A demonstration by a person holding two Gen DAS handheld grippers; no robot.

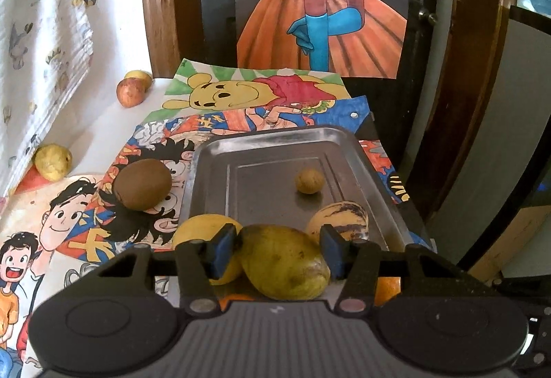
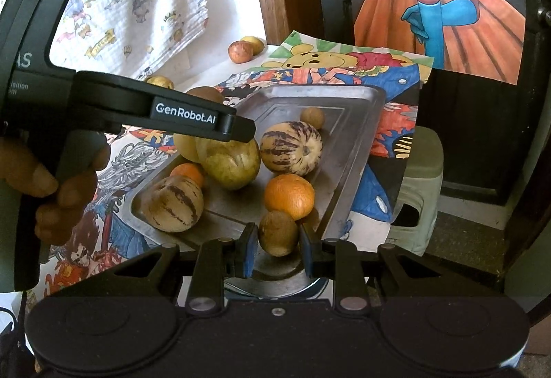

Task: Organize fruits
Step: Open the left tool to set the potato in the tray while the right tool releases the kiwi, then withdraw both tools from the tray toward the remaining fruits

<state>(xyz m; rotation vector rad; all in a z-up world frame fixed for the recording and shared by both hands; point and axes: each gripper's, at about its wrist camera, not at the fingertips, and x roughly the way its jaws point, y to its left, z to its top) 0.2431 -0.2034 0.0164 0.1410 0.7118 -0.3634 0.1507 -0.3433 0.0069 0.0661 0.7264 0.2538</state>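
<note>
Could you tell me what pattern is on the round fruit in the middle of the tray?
Pale cream with dark purple stripes, clearest in the right wrist view.

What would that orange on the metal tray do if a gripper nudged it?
The orange looks round, so it would probably roll across the smooth metal tray. The tray's raised rim and the nearby striped fruit would likely stop it soon. Its dimpled peel looks firm, so a nudge probably wouldn't dent it.

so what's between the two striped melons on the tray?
Right wrist view: the yellow-green mango held by the left gripper lies between the near striped melon and the far striped melon.
</note>
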